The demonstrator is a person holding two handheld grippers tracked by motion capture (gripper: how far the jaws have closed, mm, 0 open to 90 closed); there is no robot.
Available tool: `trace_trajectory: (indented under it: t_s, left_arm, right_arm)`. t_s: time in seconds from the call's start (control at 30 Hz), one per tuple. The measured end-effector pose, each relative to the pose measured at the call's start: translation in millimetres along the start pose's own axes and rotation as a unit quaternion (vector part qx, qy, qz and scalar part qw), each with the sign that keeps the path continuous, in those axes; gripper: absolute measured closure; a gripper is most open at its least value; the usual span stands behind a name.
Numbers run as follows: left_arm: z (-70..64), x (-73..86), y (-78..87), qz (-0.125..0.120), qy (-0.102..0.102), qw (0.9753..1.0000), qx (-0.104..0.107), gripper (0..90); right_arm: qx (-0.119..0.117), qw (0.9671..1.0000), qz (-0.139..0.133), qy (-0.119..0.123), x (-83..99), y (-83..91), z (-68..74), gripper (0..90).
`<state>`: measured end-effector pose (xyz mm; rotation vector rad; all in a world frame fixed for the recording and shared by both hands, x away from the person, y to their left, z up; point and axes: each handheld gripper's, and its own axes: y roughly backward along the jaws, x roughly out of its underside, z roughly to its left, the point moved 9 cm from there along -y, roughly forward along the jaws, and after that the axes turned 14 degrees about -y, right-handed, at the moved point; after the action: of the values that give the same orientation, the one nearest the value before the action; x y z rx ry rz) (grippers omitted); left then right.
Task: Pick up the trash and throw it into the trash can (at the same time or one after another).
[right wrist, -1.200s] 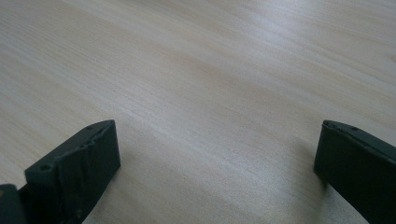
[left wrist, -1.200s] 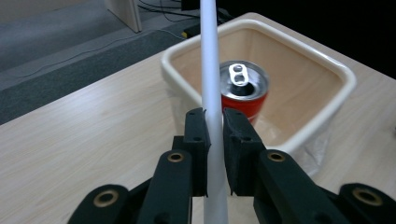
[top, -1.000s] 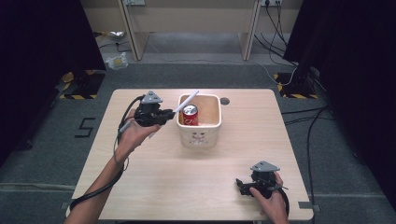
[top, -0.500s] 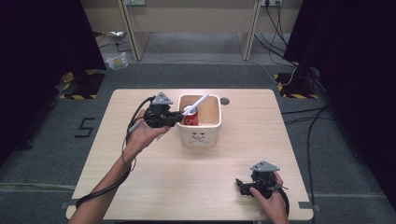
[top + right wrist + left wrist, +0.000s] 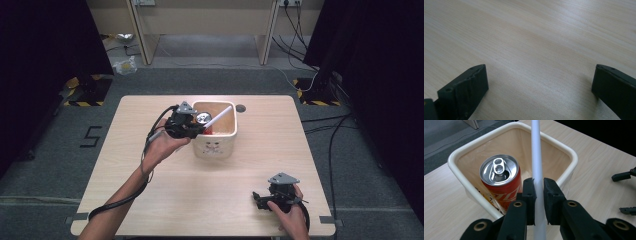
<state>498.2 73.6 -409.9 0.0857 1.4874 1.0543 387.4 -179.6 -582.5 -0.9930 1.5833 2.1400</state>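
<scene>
A cream plastic bin (image 5: pixel 216 143) (image 5: pixel 564 147) stands at the middle back of the wooden table (image 5: pixel 150 185). Inside it a red drink can (image 5: pixel 204 120) (image 5: pixel 500 176) stands upright. My left gripper (image 5: pixel 199 130) (image 5: pixel 538 192) hovers at the bin's left rim, shut on a long white stick (image 5: pixel 218 118) (image 5: pixel 537 165) that slants up across the bin's opening. My right gripper (image 5: pixel 259 199) (image 5: pixel 540 85) rests low on the table near the front right corner, open, with only bare wood between its jaws.
A small dark round hole (image 5: pixel 241 107) marks the table behind the bin. Dark carpet surrounds the table, with cables (image 5: pixel 320 125) on the floor at the right and a desk frame (image 5: pixel 205 30) beyond.
My left gripper has carried the white stick rightward and lower, from left of the bin to over its rim beside the can. The right gripper has stayed still.
</scene>
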Motion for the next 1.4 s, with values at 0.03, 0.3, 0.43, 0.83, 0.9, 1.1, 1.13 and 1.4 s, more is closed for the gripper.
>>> trace_trajectory:
  t_s: [0.03, 0.3, 0.43, 0.83, 0.9, 1.1, 1.13, 1.4]
  left_arm:
    - [0.0, 0.2, -0.7, 0.000, 0.001, 1.0000, 0.000, 79.3]
    - [2.4, 1.2, -6.2, 0.015, 0.006, 0.9999, 0.003, 79.2]
    - [2.8, 1.2, -9.1, 0.020, 0.009, 0.9997, 0.005, 78.6]
    - [5.2, -11.4, 1.3, -0.002, 0.016, 0.9999, 0.002, 62.1]
    - [5.9, -13.5, 5.1, -0.008, 0.017, 0.9998, -0.001, 59.7]
    - [8.2, -15.9, 15.6, -0.020, 0.020, 0.9996, -0.007, 52.1]
    - [8.0, -15.7, 17.2, -0.021, 0.020, 0.9996, -0.007, 51.6]
    - [7.5, -10.9, 28.0, -0.030, 0.030, 0.9991, -0.008, 44.1]
  right_arm:
    - [0.000, 1.0000, 0.000, 0.000, 0.0, 0.0, 0.0, 0.8]
    - [0.000, 1.0000, 0.000, -0.001, -0.1, 0.0, 0.1, 0.8]
    - [0.000, 1.0000, 0.000, -0.001, 0.0, 0.0, 0.1, 0.8]
    - [-0.001, 1.0000, 0.000, 0.000, 0.0, 0.0, 0.1, 0.8]
    - [-0.001, 1.0000, 0.000, -0.001, -0.1, 0.0, 0.3, 0.8]
    - [0.000, 1.0000, 0.000, 0.000, 0.0, 0.0, 0.1, 0.8]
    - [0.000, 1.0000, 0.000, 0.000, 0.0, 0.0, 0.1, 0.8]
    - [0.000, 1.0000, 0.000, 0.000, 0.0, 0.0, 0.2, 0.8]
